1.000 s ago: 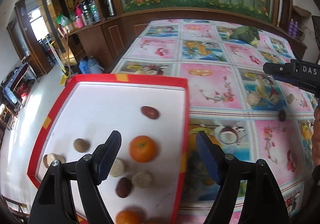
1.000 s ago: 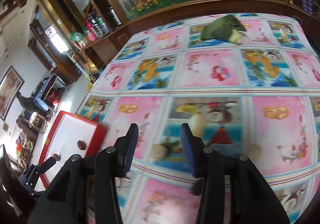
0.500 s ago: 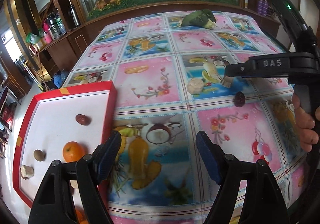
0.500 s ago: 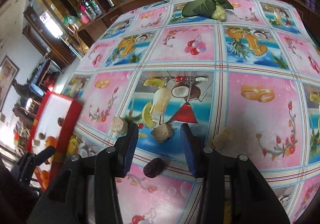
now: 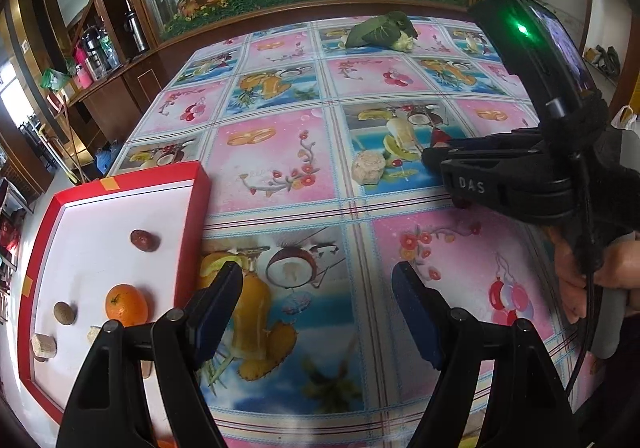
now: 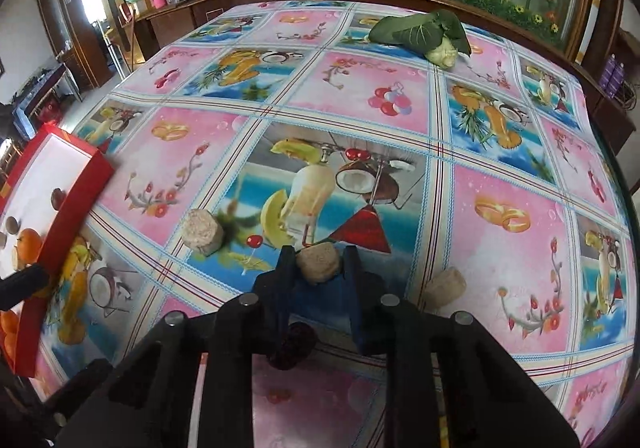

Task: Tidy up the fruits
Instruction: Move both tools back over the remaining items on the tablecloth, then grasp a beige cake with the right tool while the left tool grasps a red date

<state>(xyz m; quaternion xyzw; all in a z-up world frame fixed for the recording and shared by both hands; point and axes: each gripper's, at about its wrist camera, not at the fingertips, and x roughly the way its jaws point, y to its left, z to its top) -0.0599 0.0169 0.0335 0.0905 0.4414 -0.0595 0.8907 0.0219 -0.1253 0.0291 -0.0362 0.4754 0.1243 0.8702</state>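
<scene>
Tan puck (image 6: pixel 319 262) pinched between right gripper (image 6: pixel 319 260) fingers (image 6: pixel 286 268).

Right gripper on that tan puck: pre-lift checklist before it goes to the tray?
1. Right gripper closed around tan puck: ok, fingers at both sides.
2. Puck seated deep: not ok, held at fingertips only.
3. Dark red fruit clear: cannot tell, sits right under the gripper.
4. Left gripper out of the way: ok, open, holding nothing.
5. Space in red tray: ok, white floor free near orange.
</scene>
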